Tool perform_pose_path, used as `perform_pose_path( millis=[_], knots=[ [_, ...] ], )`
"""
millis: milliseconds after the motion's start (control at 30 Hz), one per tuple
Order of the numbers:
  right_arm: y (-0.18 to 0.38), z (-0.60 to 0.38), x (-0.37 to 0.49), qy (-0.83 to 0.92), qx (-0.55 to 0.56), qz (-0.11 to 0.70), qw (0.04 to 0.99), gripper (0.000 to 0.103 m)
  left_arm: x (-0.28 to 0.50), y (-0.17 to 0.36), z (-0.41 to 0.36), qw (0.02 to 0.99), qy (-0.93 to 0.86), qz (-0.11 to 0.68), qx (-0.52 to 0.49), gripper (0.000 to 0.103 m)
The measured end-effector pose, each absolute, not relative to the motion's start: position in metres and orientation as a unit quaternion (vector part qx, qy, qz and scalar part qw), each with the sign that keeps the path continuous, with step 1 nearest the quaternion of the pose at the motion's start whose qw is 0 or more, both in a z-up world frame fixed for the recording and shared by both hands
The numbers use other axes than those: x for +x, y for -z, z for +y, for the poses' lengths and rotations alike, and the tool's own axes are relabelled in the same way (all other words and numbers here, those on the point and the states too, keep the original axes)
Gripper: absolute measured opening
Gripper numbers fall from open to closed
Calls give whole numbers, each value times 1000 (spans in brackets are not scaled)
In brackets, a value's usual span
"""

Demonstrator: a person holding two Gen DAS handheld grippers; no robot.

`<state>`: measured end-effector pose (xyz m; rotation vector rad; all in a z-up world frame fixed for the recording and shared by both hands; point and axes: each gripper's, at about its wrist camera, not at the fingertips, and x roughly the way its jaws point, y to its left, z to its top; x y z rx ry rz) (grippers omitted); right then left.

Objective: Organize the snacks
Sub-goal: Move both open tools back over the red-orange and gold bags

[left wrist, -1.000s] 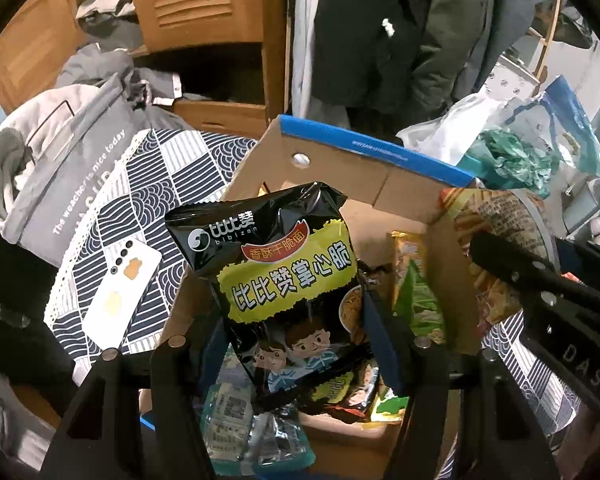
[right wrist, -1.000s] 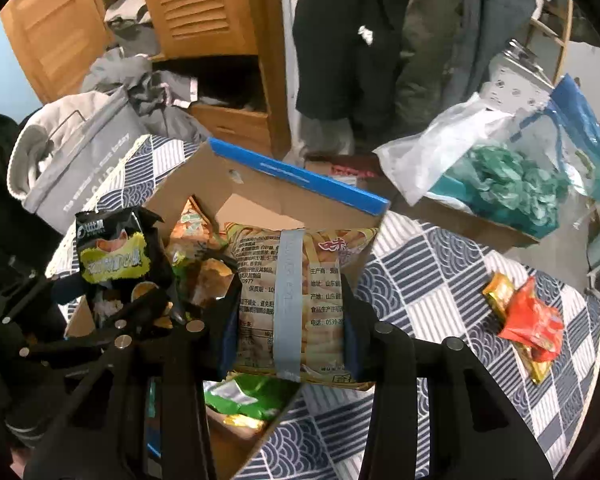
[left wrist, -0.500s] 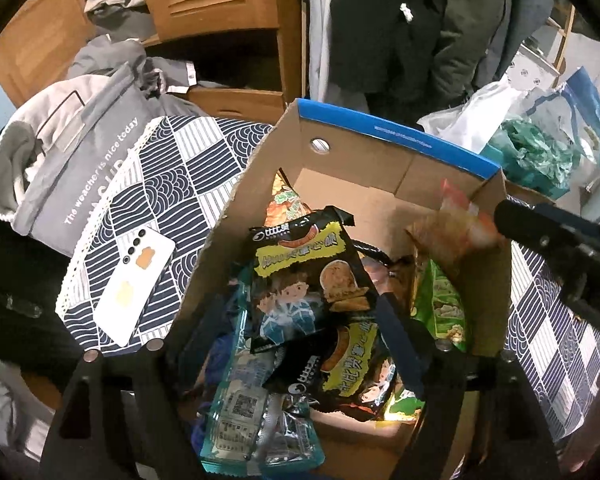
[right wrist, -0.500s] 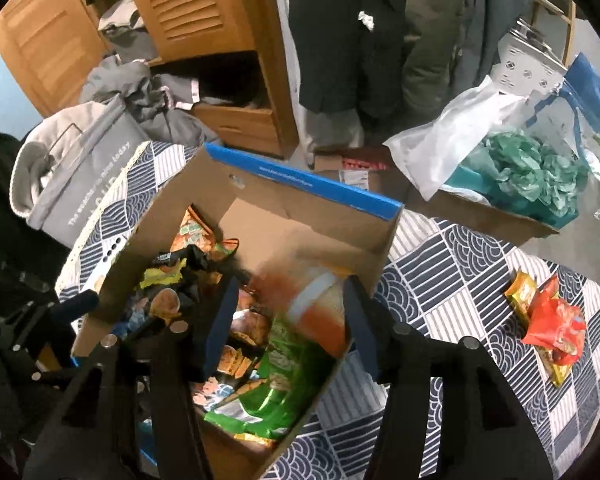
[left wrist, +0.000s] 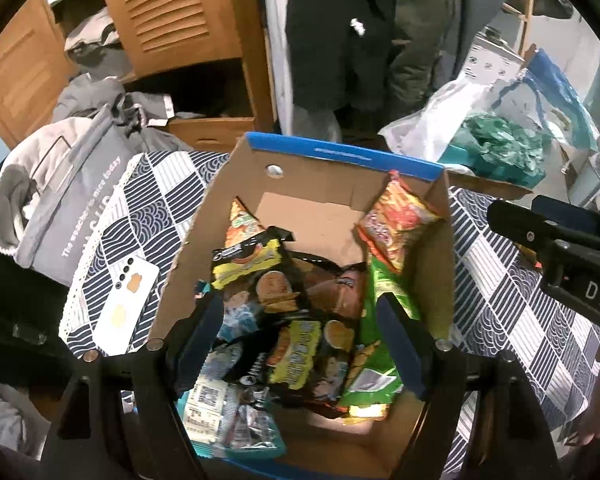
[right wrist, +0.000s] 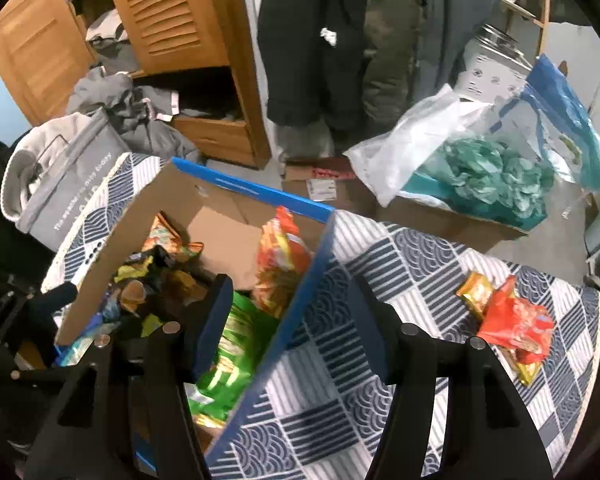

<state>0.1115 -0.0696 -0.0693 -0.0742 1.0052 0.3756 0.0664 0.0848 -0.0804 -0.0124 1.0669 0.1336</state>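
Left wrist view: both grippers empty above the open brown cardboard box with blue rim (left wrist: 341, 155), snacks piled inside.

Left gripper (left wrist: 300, 338) spread wide, nothing between its fingers, hanging over the black-and-yellow crinkly snack packet (left wrist: 248, 258) on the heap. Right gripper (right wrist: 288, 330) with jaws opening, nothing pinched, straddling the box's right wall; orange-red puffed snack bag (right wrist: 278, 264) leaning inside against that wall, over the green snack bag (right wrist: 236, 344). Still loose near the right edge of the blue-and-white patterned tablecloth (right wrist: 399, 264): a red foil packet (right wrist: 517, 326) touching a small gold one (right wrist: 475, 290). Probably light, soft, slippery, with crushable contents; best pinched at a flat sealed end, gently.
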Motion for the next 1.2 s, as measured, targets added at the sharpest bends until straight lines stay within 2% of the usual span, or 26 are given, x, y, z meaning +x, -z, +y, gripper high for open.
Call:
perform_pose_path(
  millis=[833,900,1200],
  knots=[
    [68,-196,104,-109,-38,494,862,62,90,78,-32,859,-23,509,54,80],
    [69,-212,108,-95,-46,499,860,65,96,81,-48,857,-23,510,61,80],
    [93,-283,138,-42,-53,526,848,66,124,99,-111,848,-16,524,78,80]
  ],
)
